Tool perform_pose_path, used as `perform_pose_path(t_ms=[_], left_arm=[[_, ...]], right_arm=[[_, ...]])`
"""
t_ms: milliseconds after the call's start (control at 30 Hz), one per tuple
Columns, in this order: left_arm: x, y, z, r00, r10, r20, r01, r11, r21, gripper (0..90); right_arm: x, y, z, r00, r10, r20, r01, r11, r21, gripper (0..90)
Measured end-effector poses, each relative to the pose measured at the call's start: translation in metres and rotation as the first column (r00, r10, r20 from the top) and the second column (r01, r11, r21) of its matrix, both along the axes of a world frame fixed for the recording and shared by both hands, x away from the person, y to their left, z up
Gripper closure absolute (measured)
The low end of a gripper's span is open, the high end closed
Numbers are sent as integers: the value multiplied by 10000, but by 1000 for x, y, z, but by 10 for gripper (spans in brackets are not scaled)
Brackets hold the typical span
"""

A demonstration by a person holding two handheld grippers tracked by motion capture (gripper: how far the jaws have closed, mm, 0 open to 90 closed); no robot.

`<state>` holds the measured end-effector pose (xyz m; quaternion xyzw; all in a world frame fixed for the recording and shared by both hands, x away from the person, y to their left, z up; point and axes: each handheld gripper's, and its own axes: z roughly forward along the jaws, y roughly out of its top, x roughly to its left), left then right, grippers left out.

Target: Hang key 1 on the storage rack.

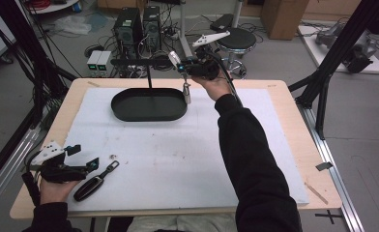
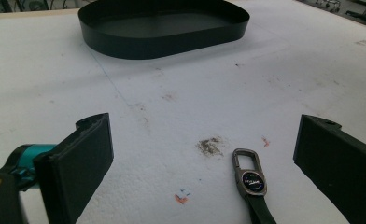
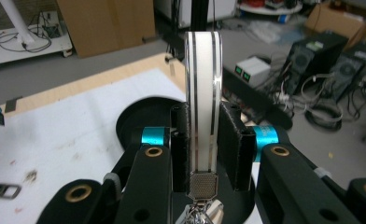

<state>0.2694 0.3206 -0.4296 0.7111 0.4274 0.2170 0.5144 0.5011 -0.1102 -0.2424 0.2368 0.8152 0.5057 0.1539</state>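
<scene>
Jaws of our right gripper (image 3: 203, 140) pinch the white key fob (image 3: 203, 98) up high by the black tray (image 1: 149, 104), our left gripper (image 1: 83, 157) gapes wide, and we think the fob could slip and miss the tray.

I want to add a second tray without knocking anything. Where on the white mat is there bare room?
The widest bare patch is the middle and right of the white mat, between the black oval tray and the near edge. The near-left corner is crowded: the key fob lies beside the left gripper. The right gripper holds a silver keychain beside the tray's right end.
</scene>
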Motion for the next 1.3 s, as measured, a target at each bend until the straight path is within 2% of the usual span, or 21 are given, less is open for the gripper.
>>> perform_pose_path(t_ms=[100,267,367,567,733,833,1000,1067,1300], left_arm=[[0,0,0,10000,-24,-18,24,9999,135,53],[-1,1,0,10000,23,2,-23,10000,80,53],[-2,0,0,10000,-44,-41,45,9999,149,53],[-2,2,0,10000,-68,-47,68,9999,102,53],[-1,-1,-1,9999,-137,-60,138,9998,170,53],[-2,0,-1,9999,-123,-57,124,9997,188,53],[-1,0,-1,9999,-42,-95,44,9997,221,53],[-2,0,-1,9999,-85,-110,88,9997,241,53],[-1,0,-1,9999,-112,-96,113,9998,190,53]], right_arm=[[7,8,5,10000,31,8,-31,9999,-107,754],[18,19,14,9998,0,214,7,9995,-320,754],[24,25,14,9998,-120,169,126,9994,-338,754],[33,37,16,9996,-185,198,198,9976,-666,754],[41,43,9,9980,-606,191,621,9940,-906,754],[47,42,4,9979,-647,57,650,9951,-750,754],[47,41,7,9953,-806,537,818,9964,-212,754],[48,41,7,9941,-920,580,921,9957,16,754],[59,50,7,9905,-1301,452,1312,9911,-224,754]])
